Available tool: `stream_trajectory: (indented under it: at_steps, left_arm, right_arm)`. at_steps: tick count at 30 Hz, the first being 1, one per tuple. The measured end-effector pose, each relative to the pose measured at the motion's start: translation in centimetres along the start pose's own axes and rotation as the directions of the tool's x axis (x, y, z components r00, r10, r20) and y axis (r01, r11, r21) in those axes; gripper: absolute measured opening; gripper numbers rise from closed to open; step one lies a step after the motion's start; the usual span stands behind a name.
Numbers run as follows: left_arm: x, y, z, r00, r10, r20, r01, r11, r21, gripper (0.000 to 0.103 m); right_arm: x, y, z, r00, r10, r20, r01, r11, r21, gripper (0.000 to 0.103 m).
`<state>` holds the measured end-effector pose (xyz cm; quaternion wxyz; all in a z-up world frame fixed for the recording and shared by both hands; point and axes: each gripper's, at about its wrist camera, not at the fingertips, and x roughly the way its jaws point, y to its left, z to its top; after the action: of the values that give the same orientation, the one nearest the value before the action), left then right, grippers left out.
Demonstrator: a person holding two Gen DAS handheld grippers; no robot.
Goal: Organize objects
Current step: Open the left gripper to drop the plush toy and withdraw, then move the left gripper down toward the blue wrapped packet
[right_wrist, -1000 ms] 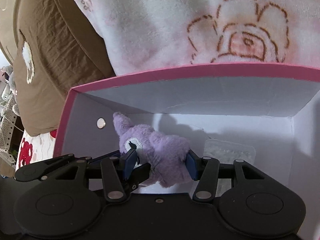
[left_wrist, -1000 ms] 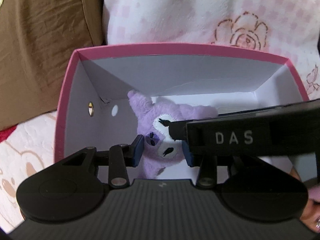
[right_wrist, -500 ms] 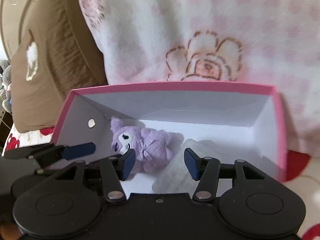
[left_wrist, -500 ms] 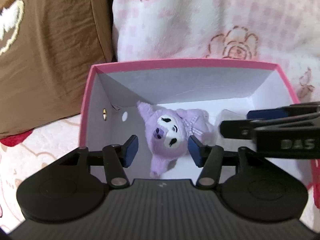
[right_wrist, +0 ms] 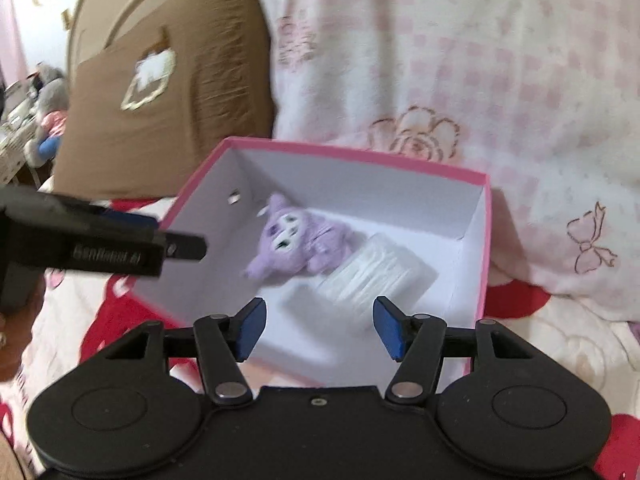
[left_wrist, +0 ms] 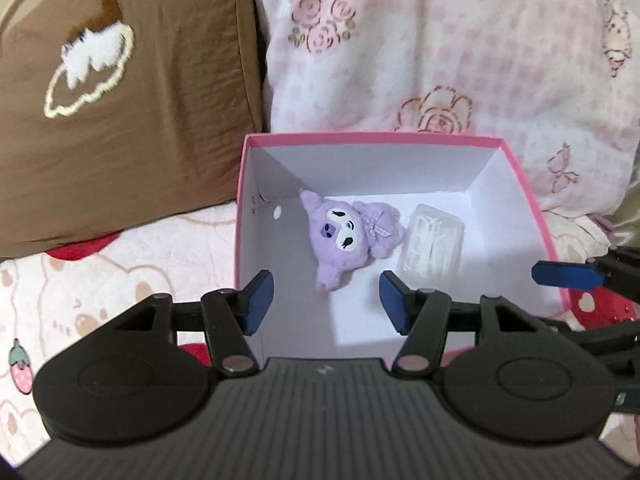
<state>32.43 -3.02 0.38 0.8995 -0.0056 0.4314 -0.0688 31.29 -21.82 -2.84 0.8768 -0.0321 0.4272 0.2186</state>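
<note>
A pink box with a white inside stands open on the bed; it also shows in the right wrist view. A purple plush toy lies on its floor. A clear plastic case lies to the right of the plush. My left gripper is open and empty, above the box's near edge. My right gripper is open and empty, above the box's near side. Its blue fingertip shows at the right of the left wrist view.
A brown cushion leans behind the box on the left. A pink and white fleece blanket is piled behind the box. The bed sheet has bears and red hearts. The left gripper's arm crosses the right wrist view's left side.
The right gripper let go of the plush toy, which now lies in the box. Both grippers have pulled back and up, away from the box, with jaws open.
</note>
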Motion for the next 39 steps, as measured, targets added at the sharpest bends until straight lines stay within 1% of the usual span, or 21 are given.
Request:
stream_trajectory:
  at_steps: [3, 7, 9, 12, 13, 16, 18, 20, 21, 23, 27, 29, 34, 37, 39]
  left_arm:
    - [-2.3, -0.6, -0.6, 1.000, -0.003, 0.010, 0.003, 0.999, 0.043, 0.058]
    - [-5.2, -1.1, -1.7, 1.000, -0.019, 0.008, 0.019, 0.997, 0.080, 0.062]
    - [-6.5, -1.4, -2.3, 1.000, -0.027, 0.007, 0.027, 0.994, 0.102, 0.064]
    - [-8.4, -1.9, -3.3, 0.999, -0.040, -0.001, 0.040, 0.990, 0.137, 0.068]
    - [-9.1, -2.0, -3.6, 0.999, -0.045, -0.004, 0.045, 0.989, 0.143, 0.070]
    - [-10.7, -2.3, -4.4, 0.998, -0.056, -0.030, 0.060, 0.986, 0.154, 0.075]
    - [-11.8, -2.4, -5.0, 0.997, -0.062, -0.036, 0.067, 0.983, 0.168, 0.079]
    - [-12.8, -2.5, -5.5, 0.997, -0.067, -0.036, 0.072, 0.982, 0.175, 0.086]
    - [-13.3, -2.4, -5.8, 0.996, -0.076, -0.042, 0.082, 0.982, 0.171, 0.088]
    - [-14.1, -2.2, -6.3, 0.995, -0.086, -0.055, 0.094, 0.984, 0.155, 0.096]
    - [-15.4, -2.1, -7.2, 0.995, -0.086, -0.054, 0.094, 0.983, 0.159, 0.099]
    - [-15.8, -1.9, -7.7, 0.992, -0.107, -0.070, 0.116, 0.981, 0.154, 0.103]
    - [-16.3, -1.7, -8.8, 0.987, -0.122, -0.102, 0.138, 0.977, 0.161, 0.103]
    - [-16.5, -1.5, -9.3, 0.984, -0.138, -0.116, 0.155, 0.976, 0.156, 0.103]
    - [-16.7, -1.3, -9.6, 0.982, -0.147, -0.118, 0.164, 0.976, 0.147, 0.103]
  right_arm:
    - [-1.6, 1.7, -0.6, 1.000, -0.003, 0.005, 0.003, 0.999, -0.049, 0.069]
    - [-4.1, 2.9, -1.6, 1.000, -0.030, 0.009, 0.031, 0.995, -0.099, 0.070]
    - [-5.4, 3.4, -2.3, 1.000, -0.022, 0.010, 0.023, 0.993, -0.114, 0.071]
    - [-7.3, 3.4, -2.9, 1.000, -0.003, 0.001, 0.003, 0.994, -0.107, 0.080]
    - [-7.7, 3.4, -3.1, 1.000, 0.004, 0.000, -0.004, 0.995, -0.102, 0.085]
    - [-9.0, 3.8, -3.9, 0.999, 0.041, -0.029, -0.044, 0.992, -0.118, 0.089]
    - [-9.7, 4.1, -4.3, 0.999, 0.040, -0.036, -0.045, 0.990, -0.135, 0.090]
    - [-10.6, 4.5, -4.8, 0.999, 0.037, -0.032, -0.041, 0.989, -0.145, 0.090]
    - [-11.1, 4.6, -4.9, 0.999, 0.042, -0.029, -0.046, 0.989, -0.144, 0.090]
    - [-12.0, 4.7, -5.1, 0.998, 0.065, -0.026, -0.068, 0.988, -0.137, 0.094]
    - [-13.4, 4.9, -5.4, 0.996, 0.091, -0.007, -0.091, 0.986, -0.141, 0.097]
    - [-14.0, 5.1, -5.5, 0.995, 0.095, -0.001, -0.094, 0.985, -0.145, 0.097]
    - [-15.3, 5.3, -5.9, 0.991, 0.135, -0.005, -0.135, 0.984, -0.113, 0.097]
    - [-16.2, 5.5, -6.3, 0.993, 0.119, -0.001, -0.119, 0.987, -0.106, 0.097]
    - [-16.8, 5.7, -6.5, 0.993, 0.121, -0.002, -0.120, 0.985, -0.121, 0.097]
